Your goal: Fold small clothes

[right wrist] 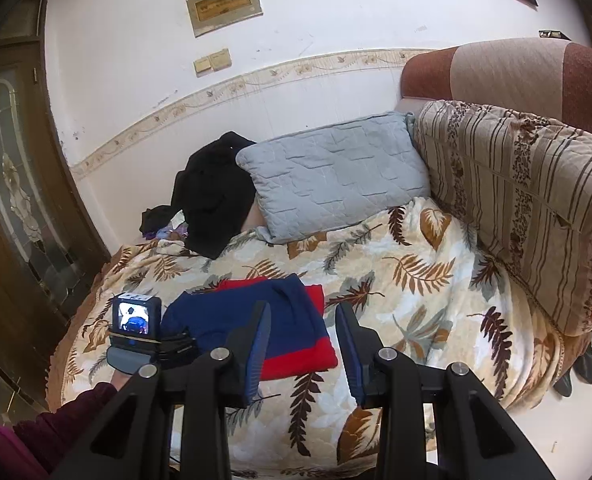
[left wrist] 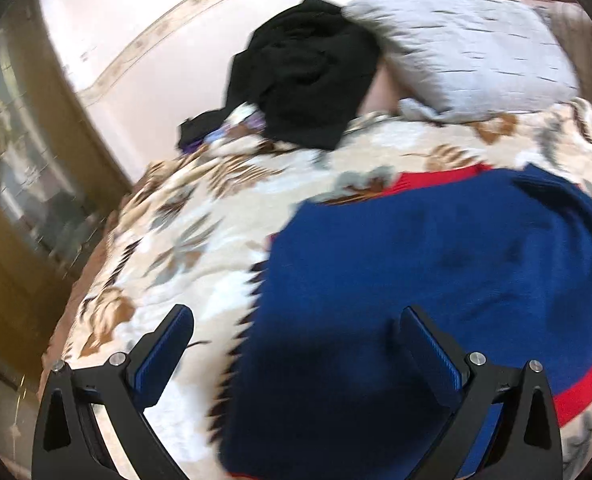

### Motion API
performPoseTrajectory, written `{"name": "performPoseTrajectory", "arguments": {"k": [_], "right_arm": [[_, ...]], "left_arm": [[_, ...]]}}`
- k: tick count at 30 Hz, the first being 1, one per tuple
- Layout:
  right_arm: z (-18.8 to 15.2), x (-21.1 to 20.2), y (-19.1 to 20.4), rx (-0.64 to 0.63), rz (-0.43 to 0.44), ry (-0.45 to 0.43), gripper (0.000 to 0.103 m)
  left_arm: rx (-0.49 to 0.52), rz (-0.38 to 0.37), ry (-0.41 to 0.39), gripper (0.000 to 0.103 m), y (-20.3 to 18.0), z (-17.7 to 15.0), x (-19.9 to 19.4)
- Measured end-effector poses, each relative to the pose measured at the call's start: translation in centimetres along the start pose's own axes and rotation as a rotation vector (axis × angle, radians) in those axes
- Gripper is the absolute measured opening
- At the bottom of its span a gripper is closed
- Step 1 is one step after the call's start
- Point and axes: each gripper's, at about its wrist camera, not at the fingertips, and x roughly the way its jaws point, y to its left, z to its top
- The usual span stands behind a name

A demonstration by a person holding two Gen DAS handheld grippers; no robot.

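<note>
Left wrist view: left gripper (left wrist: 296, 330) sits low centre, jaws spread wide, nothing between the pads; blue pad faces show clean on both fingers; blue-and-red garment (left wrist: 435, 280) fills lower right of the frame, lying on the leaf-print blanket (left wrist: 168, 224); red trim shows at its top edge and lower right corner; frame is motion-blurred, so edge detail is unreliable; black clothes pile (left wrist: 303, 68) sits upper centre, touching the grey pillow (left wrist: 463, 48) to its right.

Right wrist view: right gripper (right wrist: 303, 320) sits bottom centre, jaws partly apart, empty; garment lies centre-left of frame, already doubled into a compact block, blue over red, red band along its lower right edge; the left-hand unit with its small screen (right wrist: 136, 316) sits just left of the garment; a dark red sleeve (right wrist: 68, 412) shows at lower left; striped cushion (right wrist: 515, 208) at right, well apart from the work.

Judgement: fold on this piece looks near done; both tools clear of the cloth; likely step is a final check or a move to the black pile.

To do it well: check stacked edges line up before leaving; if a last fold is needed, pinch both layers at the red-trimmed corners, one tool per corner, lift level, lay over without dragging the blanket; fleece blanket may snag knit fabric, so lift rather than slide.
</note>
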Motion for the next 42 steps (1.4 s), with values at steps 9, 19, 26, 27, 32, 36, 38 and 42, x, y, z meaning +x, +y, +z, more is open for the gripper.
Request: {"name": "performPoseTrajectory", "arguments": {"k": [9,19,26,27,32,36,38,42], "right_arm": [[-0.4,3.5,2.4,-0.055,0.039,0.037,0.038],[-2.2,18.5,1.9,0.048,0.137,0.207,0.038],[-7.6,30.5,8.6,-0.051,0.150,0.415,0.038],[-8.2,31.5,9.4,-0.081,0.138,0.440,0.038],[-10.8,35.0,11.3,-0.170,0.074,0.532,0.038],[-10.3,34.3,9.9,-0.093,0.116,0.495,0.038],[-10.1,34.0,9.3,-0.091,0.114,0.473,0.038],[-10.5,33.8,9.4,-0.118,0.137,0.477,0.038]], "left_arm": [[0.054,0.012,0.119,0.103,1.5,-2.7,3.0],[-0.232,-0.108,0.107,0.103,11.6,-7.5,-1.2],[-0.391,-0.082,0.238,0.103,15.5,-12.1,-0.2],[-0.410,-0.097,0.251,0.103,15.5,-12.3,0.0],[-0.438,-0.177,0.255,0.103,13.3,-11.9,0.0],[-0.422,-0.232,0.220,0.102,10.8,-10.6,-0.9],[-0.444,-0.269,0.206,0.092,10.0,-10.3,-1.1],[-0.468,-0.313,0.257,0.087,8.5,-10.1,0.8]]}}
